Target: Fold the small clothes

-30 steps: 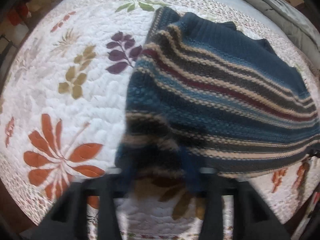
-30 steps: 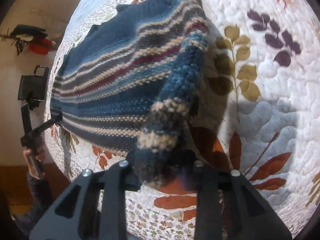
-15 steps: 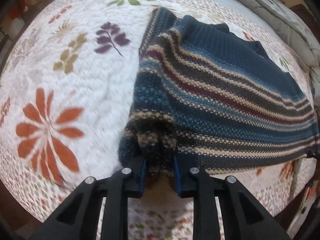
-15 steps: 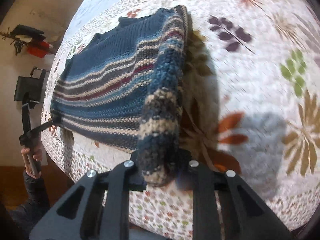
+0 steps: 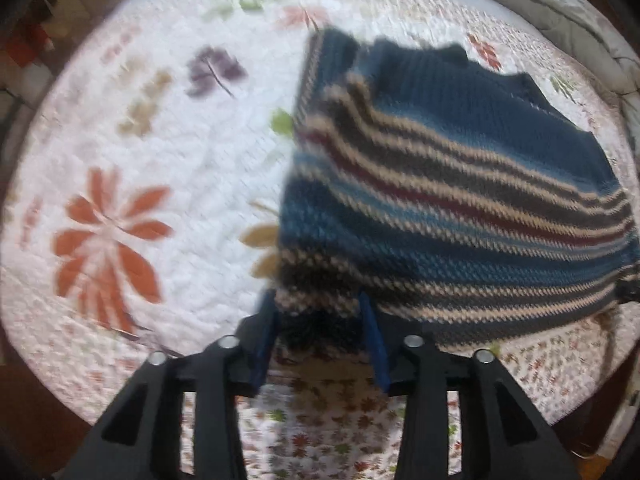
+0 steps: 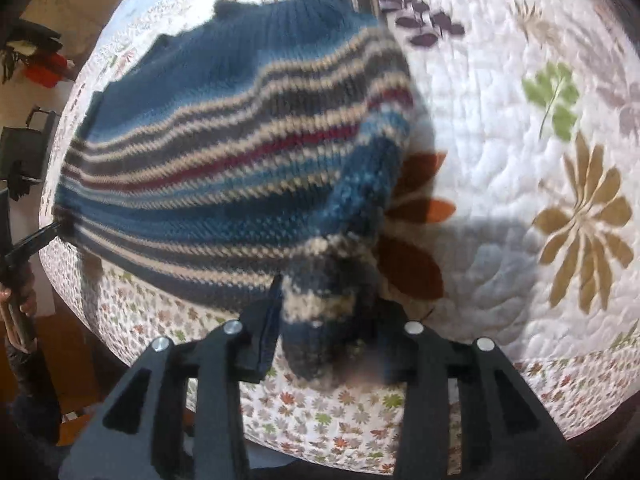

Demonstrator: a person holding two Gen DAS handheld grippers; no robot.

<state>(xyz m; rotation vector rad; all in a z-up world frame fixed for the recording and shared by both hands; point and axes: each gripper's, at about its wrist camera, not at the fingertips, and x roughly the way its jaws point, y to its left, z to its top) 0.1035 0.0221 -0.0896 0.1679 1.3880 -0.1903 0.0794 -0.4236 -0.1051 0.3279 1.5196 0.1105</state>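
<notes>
A small blue knit sweater [image 5: 448, 184] with tan, grey and red stripes hangs stretched above the quilted bed. My left gripper [image 5: 320, 320] is shut on one bottom corner of it. My right gripper [image 6: 324, 320] is shut on the other bottom corner, with the bunched hem between the jaws. The sweater shows in the right wrist view [image 6: 224, 136] too, stretched towards the left gripper [image 6: 48, 232] at the far left, held by a hand. The collar end droops to the quilt.
A white quilt [image 5: 168, 152] with orange, purple and green leaf prints covers the bed; it also shows in the right wrist view [image 6: 500, 184]. A grey duvet [image 5: 560, 12] lies at the far right edge. Dark gear and red things [image 6: 40, 68] stand off the bed's left side.
Both grippers have lifted the sweater's bottom edge and pulled it back towards the bed's near edge. The sweater now hangs more spread between them. Both views are motion-blurred.
</notes>
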